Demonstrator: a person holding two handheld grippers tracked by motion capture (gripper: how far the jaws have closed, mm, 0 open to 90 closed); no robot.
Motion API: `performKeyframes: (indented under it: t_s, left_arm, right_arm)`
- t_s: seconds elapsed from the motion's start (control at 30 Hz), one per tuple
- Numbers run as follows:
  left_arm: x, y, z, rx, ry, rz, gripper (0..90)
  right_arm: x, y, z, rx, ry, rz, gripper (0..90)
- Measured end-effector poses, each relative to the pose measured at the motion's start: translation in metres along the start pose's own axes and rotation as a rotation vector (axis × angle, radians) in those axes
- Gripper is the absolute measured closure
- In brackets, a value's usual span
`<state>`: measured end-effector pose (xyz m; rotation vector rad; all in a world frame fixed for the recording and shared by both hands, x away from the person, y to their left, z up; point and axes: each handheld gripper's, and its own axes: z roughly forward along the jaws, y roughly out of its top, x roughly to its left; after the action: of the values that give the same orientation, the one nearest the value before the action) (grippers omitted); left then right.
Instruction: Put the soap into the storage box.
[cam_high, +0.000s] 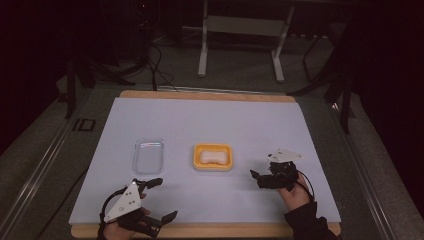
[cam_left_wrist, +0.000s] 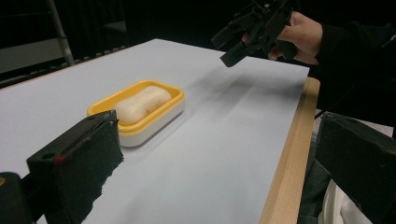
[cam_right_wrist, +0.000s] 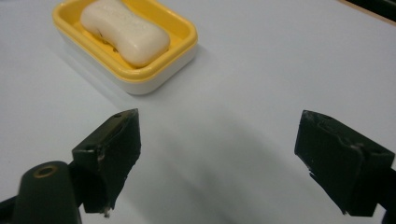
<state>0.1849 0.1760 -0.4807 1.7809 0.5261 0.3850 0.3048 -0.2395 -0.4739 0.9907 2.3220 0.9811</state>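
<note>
Centrally in the high view, a pale, waisted bar of soap (cam_high: 212, 157) lies in a yellow-rimmed rectangular soap dish (cam_high: 213, 166). The right gripper (cam_high: 261, 178), lower right, is spread wide and grasps nothing. The left gripper (cam_high: 162, 199), bottom left, likewise gapes, near a clear plastic lid (cam_high: 149, 155).

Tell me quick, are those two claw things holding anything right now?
Left gripper: open, holding nothing.
Right gripper: open, holding nothing, near the soap in its yellow dish.
</note>
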Motion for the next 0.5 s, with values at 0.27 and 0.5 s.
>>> performKeyframes:
  t_s: [0.27, 0.5]
  left_arm:
    - [0.0003, -0.0003, 0.0006, 0.003, 0.000, -0.004, 1.1]
    - [0.0003, -0.0003, 0.0005, 0.003, -0.001, -0.004, 1.1]
  right_arm:
    - [-0.0017, -0.0020, 0.0041, 0.004, 0.018, 0.009, 14.3]
    - [-0.0047, -0.0020, 0.0017, -0.023, 0.037, 0.026, 14.3]
